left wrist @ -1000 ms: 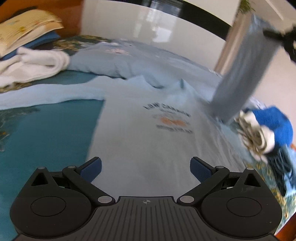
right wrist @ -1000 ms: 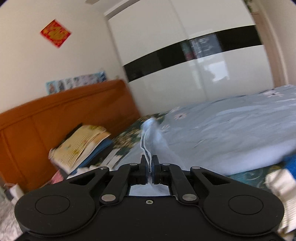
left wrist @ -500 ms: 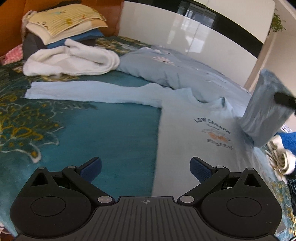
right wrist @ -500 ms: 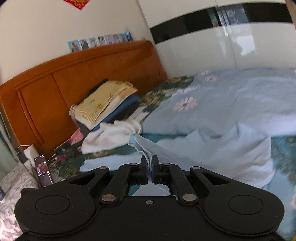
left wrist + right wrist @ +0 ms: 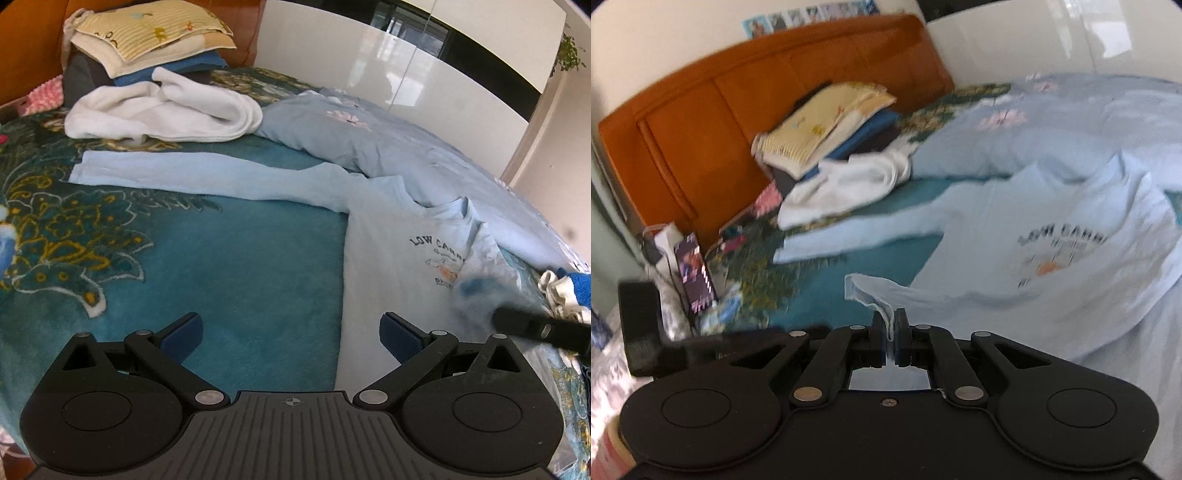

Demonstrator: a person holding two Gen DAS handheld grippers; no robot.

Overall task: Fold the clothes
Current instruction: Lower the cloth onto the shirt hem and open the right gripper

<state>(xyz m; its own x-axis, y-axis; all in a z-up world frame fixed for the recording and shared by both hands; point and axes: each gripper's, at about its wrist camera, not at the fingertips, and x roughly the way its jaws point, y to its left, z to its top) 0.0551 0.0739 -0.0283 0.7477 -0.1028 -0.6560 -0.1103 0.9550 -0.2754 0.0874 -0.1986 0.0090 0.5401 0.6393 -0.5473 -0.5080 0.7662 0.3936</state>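
A light blue long-sleeved shirt (image 5: 388, 266) with a "LOW CARBON" print lies face up on the teal blanket (image 5: 240, 266). One sleeve (image 5: 207, 177) stretches flat to the left. My right gripper (image 5: 891, 325) is shut on the cuff of the other sleeve (image 5: 923, 295), which drapes across the lower part of the shirt (image 5: 1052, 280). In the left wrist view the right gripper (image 5: 502, 318) shows blurred and low over the shirt's right side. My left gripper (image 5: 291, 332) stands open above the blanket at the shirt's left edge, with nothing between its fingers.
A white towel (image 5: 166, 110) and a stack of folded things topped by a yellow striped pillow (image 5: 147, 37) lie by the orange headboard (image 5: 738, 110). A pale blue flowered duvet (image 5: 388, 147) is bunched behind the shirt. Blue and white clothes (image 5: 569, 288) lie at the right.
My right gripper has come down with the sleeve from high in the air to low over the shirt. The left gripper has shifted left, from over the shirt to the blanket at its edge.
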